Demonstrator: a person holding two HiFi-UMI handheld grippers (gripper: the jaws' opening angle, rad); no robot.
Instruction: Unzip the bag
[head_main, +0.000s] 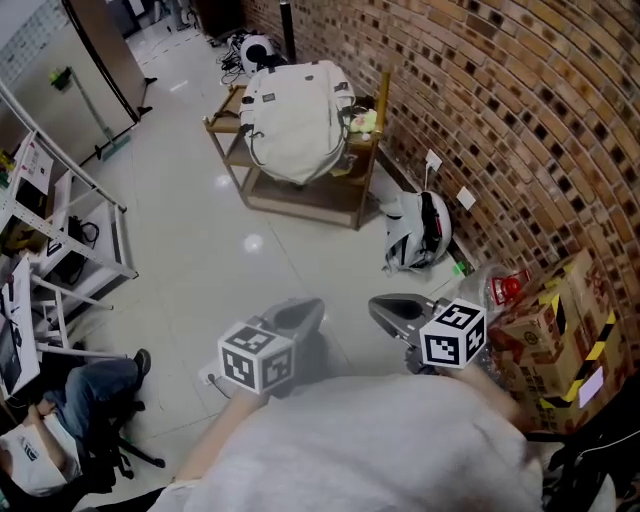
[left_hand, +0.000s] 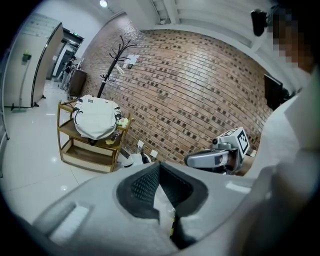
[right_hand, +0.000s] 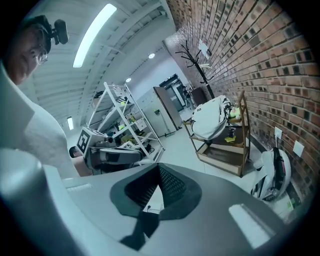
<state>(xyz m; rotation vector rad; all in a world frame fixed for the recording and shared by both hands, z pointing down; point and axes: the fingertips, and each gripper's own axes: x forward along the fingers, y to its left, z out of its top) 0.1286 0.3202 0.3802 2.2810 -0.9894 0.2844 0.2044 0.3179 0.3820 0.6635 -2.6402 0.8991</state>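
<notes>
The white backpack (head_main: 297, 118) lies on top of a low wooden cart (head_main: 300, 200) far ahead by the brick wall, its zip too small to make out. It also shows in the left gripper view (left_hand: 95, 117) and the right gripper view (right_hand: 212, 117). My left gripper (head_main: 298, 314) and right gripper (head_main: 392, 308) hang side by side close to my body, well short of the cart. Each one's jaws are shut with nothing between them, the left (left_hand: 159, 166) and the right (right_hand: 159, 168).
A grey and white bag (head_main: 420, 230) slumps on the floor against the brick wall. Cardboard boxes (head_main: 550, 330) stand at the right. A metal rack (head_main: 60, 230) and a seated person (head_main: 60, 420) are at the left. A coat stand (left_hand: 117, 60) rises behind the cart.
</notes>
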